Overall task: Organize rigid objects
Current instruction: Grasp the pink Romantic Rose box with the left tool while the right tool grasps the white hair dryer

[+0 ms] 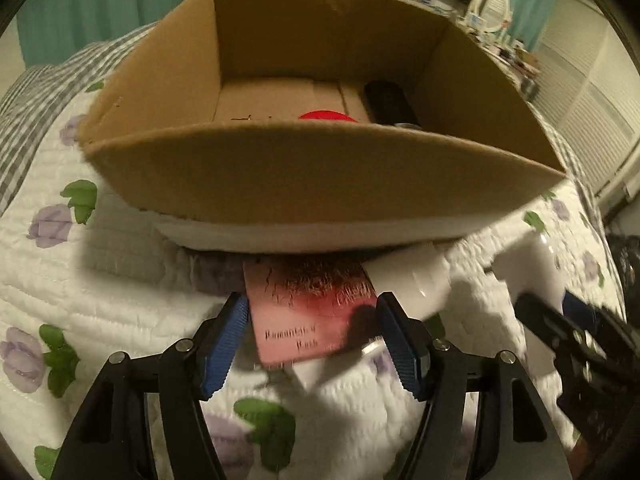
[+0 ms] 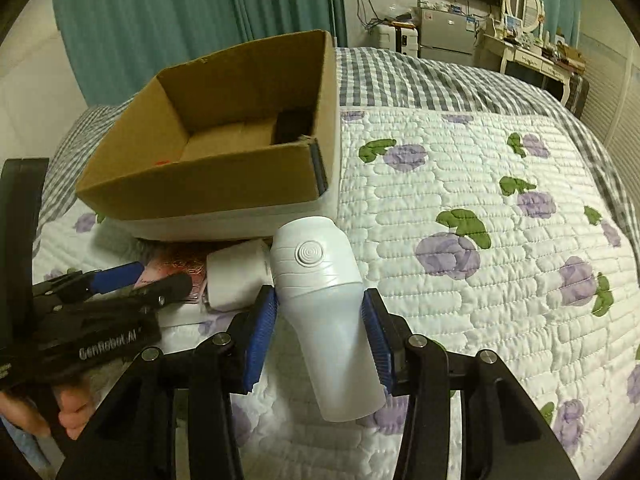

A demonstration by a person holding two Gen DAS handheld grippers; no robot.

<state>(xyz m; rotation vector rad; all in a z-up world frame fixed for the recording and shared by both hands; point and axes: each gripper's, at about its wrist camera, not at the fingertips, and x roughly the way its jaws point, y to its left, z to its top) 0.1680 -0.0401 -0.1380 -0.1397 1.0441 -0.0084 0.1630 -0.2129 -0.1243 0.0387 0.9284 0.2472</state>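
Right wrist view: right gripper brackets the white hair dryer, jaws apart. Left gripper straddles a pink card, unclamped. Cardboard box at twelve o'clock; grippers may collide.

A bed covered by a white quilt with purple flowers carries everything. A cardboard box sits toward its left side. In front of the box lie a pink card and a white hair dryer.
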